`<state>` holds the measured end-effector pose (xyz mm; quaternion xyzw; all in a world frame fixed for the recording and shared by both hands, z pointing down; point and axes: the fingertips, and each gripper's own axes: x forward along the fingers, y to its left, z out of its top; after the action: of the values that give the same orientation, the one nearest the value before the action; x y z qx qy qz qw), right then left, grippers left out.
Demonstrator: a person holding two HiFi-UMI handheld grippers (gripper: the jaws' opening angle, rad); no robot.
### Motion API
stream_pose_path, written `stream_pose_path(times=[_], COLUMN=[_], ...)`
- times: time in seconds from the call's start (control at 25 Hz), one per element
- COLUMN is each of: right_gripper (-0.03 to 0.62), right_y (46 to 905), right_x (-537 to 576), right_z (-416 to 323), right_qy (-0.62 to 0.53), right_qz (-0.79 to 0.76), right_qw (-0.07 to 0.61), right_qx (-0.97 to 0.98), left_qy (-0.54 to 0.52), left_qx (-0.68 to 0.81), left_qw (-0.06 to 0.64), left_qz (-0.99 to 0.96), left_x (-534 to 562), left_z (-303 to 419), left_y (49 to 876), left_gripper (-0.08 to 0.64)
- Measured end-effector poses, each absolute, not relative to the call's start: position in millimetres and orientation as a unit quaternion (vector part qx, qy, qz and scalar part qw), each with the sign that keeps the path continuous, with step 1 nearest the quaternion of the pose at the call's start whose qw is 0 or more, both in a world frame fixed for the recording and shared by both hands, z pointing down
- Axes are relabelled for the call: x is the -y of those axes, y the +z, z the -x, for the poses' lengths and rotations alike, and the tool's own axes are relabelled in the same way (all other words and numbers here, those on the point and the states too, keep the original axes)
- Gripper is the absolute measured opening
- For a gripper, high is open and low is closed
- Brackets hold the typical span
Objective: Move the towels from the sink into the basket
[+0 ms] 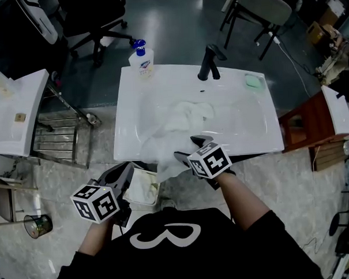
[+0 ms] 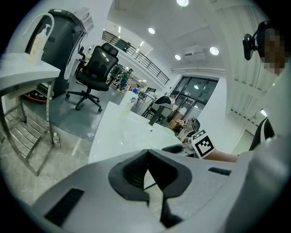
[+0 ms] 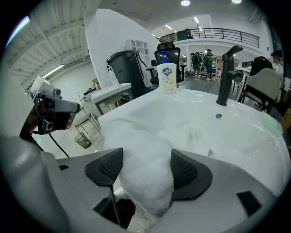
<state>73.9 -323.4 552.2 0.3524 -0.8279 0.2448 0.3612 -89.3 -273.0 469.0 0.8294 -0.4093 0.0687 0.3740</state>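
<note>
Right gripper view: right gripper (image 3: 146,169) jaws stand wide, with a bunched white cloth towel (image 3: 145,136) filling the gap. Its sides touch both black ribbed pads (image 3: 107,166), no visible squeeze. Head view puts that gripper at the near rim of the glossy white rectangular sink (image 1: 261,135). The towel trails from the basin over that rim and hangs down the front. More pale crumpled towels (image 1: 190,113) lie mid-basin, just beyond it.

Left gripper (image 2: 146,175) jaws are closed together, nothing between them. It sits left of and nearer than the right one, just over the small pale basket (image 1: 156,194) on the floor below the sink's near-left edge — basket already holds a cream towel (image 1: 141,189).

Far side of sink: matte black tap (image 1: 209,62) at centre, white soap bottle with blue pump (image 1: 142,59) at the far-left corner, small pale green object (image 1: 254,81) far right. Grey tiled floor (image 1: 280,183) all round.
</note>
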Motion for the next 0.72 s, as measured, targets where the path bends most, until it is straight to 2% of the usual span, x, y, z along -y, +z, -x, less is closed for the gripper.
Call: stream_pose_path(times=[0.28,0.48,0.72], right_gripper=[0.227,0.083,0.054], right_y=[549.9,545.3,537.6], right_x=[322.4,318.2,313.7], right_z=[-71.9,-65.1,-64.1], right_qy=[0.233,0.250,0.305], right_qz=[-0.365,-0.394,-0.449], right_qw=[0.371,0.356,0.300], right_qx=[0.821,0.810,0.785], left_qy=[0.055,0.057,0.071], left_qx=[0.394,0.375,0.351], left_qw=[0.371,0.373,0.371], left_qz=[-0.839,-0.847,-0.857], left_x=[283.3,286.7,289.3], left_z=[92.1,105.8,130.1], left_y=[457.4,449.8,442.9], left_gripper=[0.006,0.006,0.006])
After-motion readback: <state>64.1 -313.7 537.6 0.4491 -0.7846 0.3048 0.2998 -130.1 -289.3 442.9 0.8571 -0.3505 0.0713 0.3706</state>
